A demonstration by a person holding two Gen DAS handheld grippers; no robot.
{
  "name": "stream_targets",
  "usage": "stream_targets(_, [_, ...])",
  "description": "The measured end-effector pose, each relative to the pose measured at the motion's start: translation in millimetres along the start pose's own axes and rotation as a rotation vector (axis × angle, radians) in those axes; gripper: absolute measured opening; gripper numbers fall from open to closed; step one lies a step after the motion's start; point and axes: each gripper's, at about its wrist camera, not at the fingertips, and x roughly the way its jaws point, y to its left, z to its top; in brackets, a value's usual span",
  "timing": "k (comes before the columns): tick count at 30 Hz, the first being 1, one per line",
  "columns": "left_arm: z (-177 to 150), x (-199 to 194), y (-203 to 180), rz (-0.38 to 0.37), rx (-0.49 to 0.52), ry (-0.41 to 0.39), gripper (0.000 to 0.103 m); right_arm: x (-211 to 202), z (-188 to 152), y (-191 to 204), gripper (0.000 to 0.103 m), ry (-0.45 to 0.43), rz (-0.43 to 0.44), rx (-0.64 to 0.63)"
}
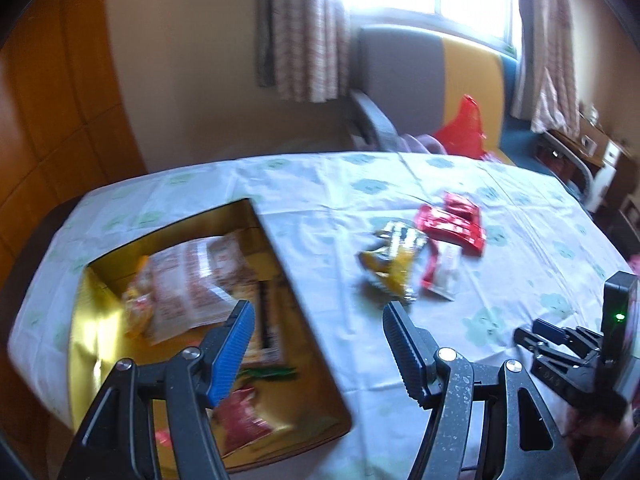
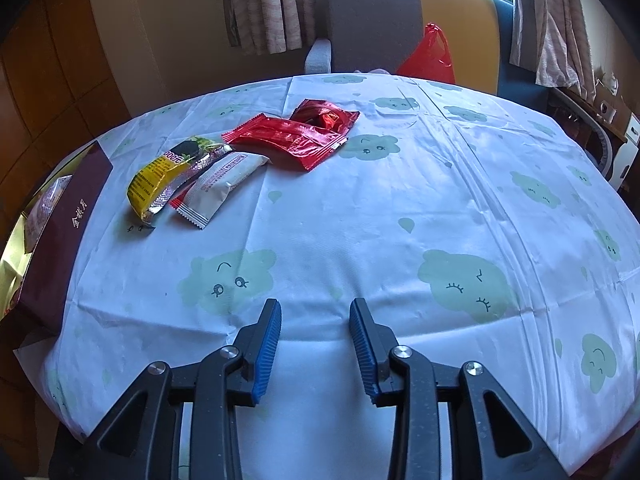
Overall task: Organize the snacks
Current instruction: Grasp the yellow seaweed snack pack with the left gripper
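Four snack packets (image 2: 248,152) lie loose mid-counter (image 2: 360,220), beside the box (image 1: 200,320) already holding others. Both claws, left claw (image 1: 318,312) and right claw (image 2: 315,312), stand apart and empty. Overlapping wrappers could make a pinch lift two, or slip off slick foil.

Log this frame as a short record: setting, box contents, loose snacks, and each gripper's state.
setting: table with cloud-print cloth
box: open, gold-lined, several packets inside
loose snacks: yellow packet, white packet, two red packets
left gripper: fingers apart, empty, over the box's edge
right gripper: fingers apart, empty, above bare cloth
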Motion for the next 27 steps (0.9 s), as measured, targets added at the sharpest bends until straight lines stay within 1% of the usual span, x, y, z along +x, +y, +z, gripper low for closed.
stream_targets(2, [9,12,-15,-0.02,0.042,0.018,0.067,0,0,0,0.037,-0.003,0.003,-0.001])
stream_targets(6, [25,42,-39,-0.034,0.122,0.064,0.067,-1,-1,-1,0.037,-0.01,0.01,-0.008])
stream_targets(13, [44,101,-67,-0.052,0.204,0.158,0.067,-1,-1,-1,0.038,-0.017,0.023,-0.023])
stream_targets(19, [55,151,-84,-0.039,0.253,0.243,0.067,0,0,-2,0.038,-0.023,0.036,-0.026])
stream_targets(20, [56,160,-87,-0.049,0.257,0.264,0.067,0,0,-2,0.039,-0.025,0.038,-0.027])
stream_targets(22, [57,175,-87,-0.034,0.243,0.283,0.067,0,0,-3,0.041,-0.027,0.048,-0.023])
stream_targets(23, [57,185,-86,-0.03,0.224,0.306,0.066,0,0,-3,0.045,-0.027,0.056,-0.02])
stream_targets(24, [57,192,-83,-0.035,0.202,0.324,0.059,0,1,-2,0.047,-0.028,0.064,-0.019])
stream_targets(25, [58,195,-78,-0.074,0.146,0.328,0.048,0,1,-1,0.049,-0.029,0.067,-0.022])
stream_targets(26, [59,195,-74,-0.089,0.11,0.325,0.04,0,0,0,0.05,-0.03,0.065,-0.03])
stream_targets(27, [59,193,-73,-0.08,0.095,0.322,0.035,0,0,2,0.051,-0.033,0.062,-0.042])
